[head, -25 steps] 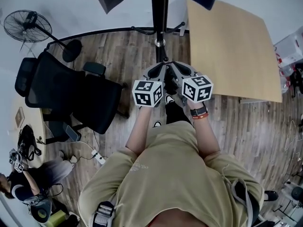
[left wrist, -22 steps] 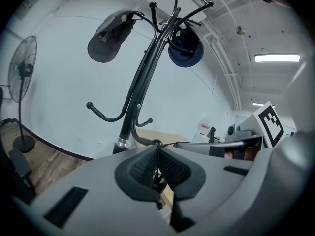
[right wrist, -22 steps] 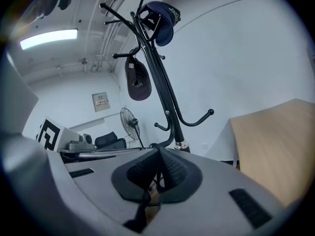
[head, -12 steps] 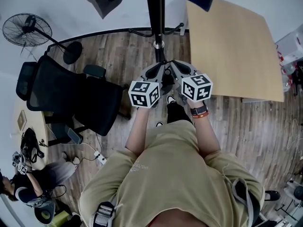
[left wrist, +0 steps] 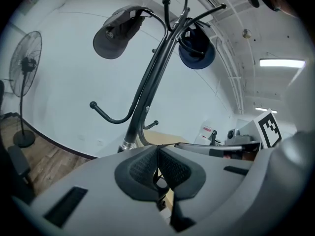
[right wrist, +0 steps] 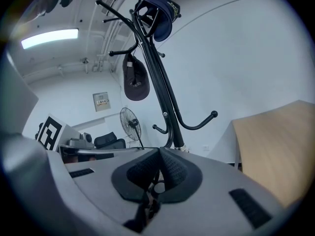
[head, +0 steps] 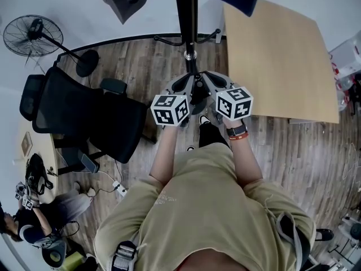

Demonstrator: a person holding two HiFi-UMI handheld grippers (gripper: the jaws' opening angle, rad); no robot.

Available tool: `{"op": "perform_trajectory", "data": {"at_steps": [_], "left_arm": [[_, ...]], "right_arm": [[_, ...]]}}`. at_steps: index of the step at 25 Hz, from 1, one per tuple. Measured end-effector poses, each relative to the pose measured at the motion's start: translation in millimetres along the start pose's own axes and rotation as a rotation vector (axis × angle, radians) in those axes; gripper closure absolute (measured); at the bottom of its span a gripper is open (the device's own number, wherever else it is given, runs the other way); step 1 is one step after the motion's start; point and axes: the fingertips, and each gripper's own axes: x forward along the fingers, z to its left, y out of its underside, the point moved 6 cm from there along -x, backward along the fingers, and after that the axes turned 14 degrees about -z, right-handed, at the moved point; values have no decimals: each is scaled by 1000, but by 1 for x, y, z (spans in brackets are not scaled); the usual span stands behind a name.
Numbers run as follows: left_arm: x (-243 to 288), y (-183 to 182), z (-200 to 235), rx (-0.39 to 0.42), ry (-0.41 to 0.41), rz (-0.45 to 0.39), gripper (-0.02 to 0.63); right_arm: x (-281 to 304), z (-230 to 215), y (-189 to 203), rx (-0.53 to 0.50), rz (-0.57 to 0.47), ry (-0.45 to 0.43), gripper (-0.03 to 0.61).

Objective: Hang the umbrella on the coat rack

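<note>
Not hung yet, I'd say. The coat rack (head: 186, 16), a black metal pole with curved, knob-tipped hooks, stands just beyond on the far side. The left claw (left wrist: 157, 154) and right claw (right wrist: 158, 156) each pinch a thin dark strap (left wrist: 159, 199), seemingly the umbrella's. The umbrella's body isn't plainly visible.

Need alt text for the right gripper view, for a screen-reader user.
The right gripper, shut on what looks like a thin dark cord, points up at a black metal coat rack with curved hooks. A navy cap and a dark grey cap hang on it; a light wooden tabletop lies at right.
</note>
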Motion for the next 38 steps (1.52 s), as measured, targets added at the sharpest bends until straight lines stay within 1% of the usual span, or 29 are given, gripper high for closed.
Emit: {"op": "perform_trajectory", "data": {"at_steps": [5,12,24,30,38], "left_arm": [[5,-1,7,-11,-5,5,591],[7,9,10,-2,-11,36,591],[3,24,8,21,32,66,589],[-2,26,7,36,43,49,589],[2,30,6,63,59,58,589]], "right_arm": [[8,-3,2,8,3,8,560],[9,-8,10,20,28,18,560],[6,-2,23,42,41,23,560],[5,6,29,54,55,19,559],[7,7,34,85,51,42,558]]}}
